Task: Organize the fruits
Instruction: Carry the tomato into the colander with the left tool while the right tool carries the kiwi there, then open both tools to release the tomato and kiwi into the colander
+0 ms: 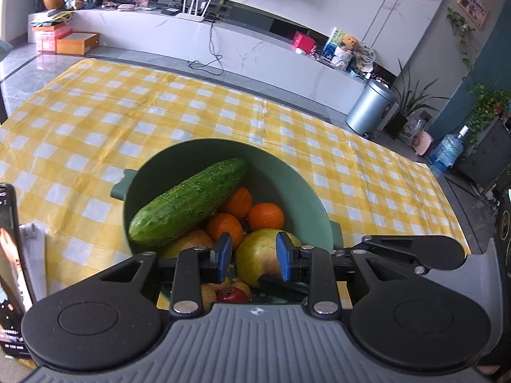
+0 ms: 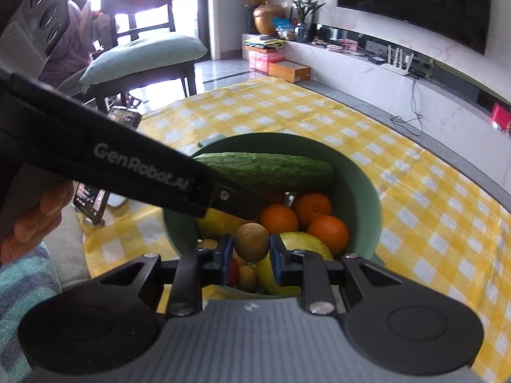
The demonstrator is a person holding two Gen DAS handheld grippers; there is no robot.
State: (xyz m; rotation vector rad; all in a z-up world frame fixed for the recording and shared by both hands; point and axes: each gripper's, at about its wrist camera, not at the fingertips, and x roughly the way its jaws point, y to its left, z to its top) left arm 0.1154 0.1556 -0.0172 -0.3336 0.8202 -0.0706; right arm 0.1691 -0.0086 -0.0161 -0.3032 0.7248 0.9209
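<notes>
On the left, the left gripper (image 1: pixel 254 257) hangs over the near rim of the green bowl (image 1: pixel 297 175), its blue fingers (image 1: pixel 224 257) parted with a clear gap between them and nothing held. One finger sits in front of the yellow-green apple (image 1: pixel 258 263), though whether it touches the skin cannot be told. The bowl stands on the counter (image 1: pixel 95 121), which is covered by a yellow checked cloth, and it is full: a cucumber (image 1: pixel 188 202) lies slanted across the top with its far end leaning on the bowl wall, three oranges (image 1: pixel 265 215) cluster beneath it, and a small red fruit (image 1: pixel 231 295) shows low down near the gripper body. A phone (image 1: pixel 9 255) stands at the left edge of the left wrist view.

To the right, the right gripper (image 2: pixel 249 255) has its fingers closed on a small brown kiwi (image 2: pixel 252 242), held just above the other fruit inside the bowl. The left gripper's black arm crosses the right wrist view diagonally and hides part of the bowl.

Judged from this, the sorting is at an early stage. Nearly all the fruit is heaped in the one bowl, no fruit lies on the cloth, and no second container is visible. The kiwi looks like the piece in hand; whether it is going in or coming out cannot be told. The oranges, apple, cucumber and smaller pieces remain to be dealt with.
</notes>
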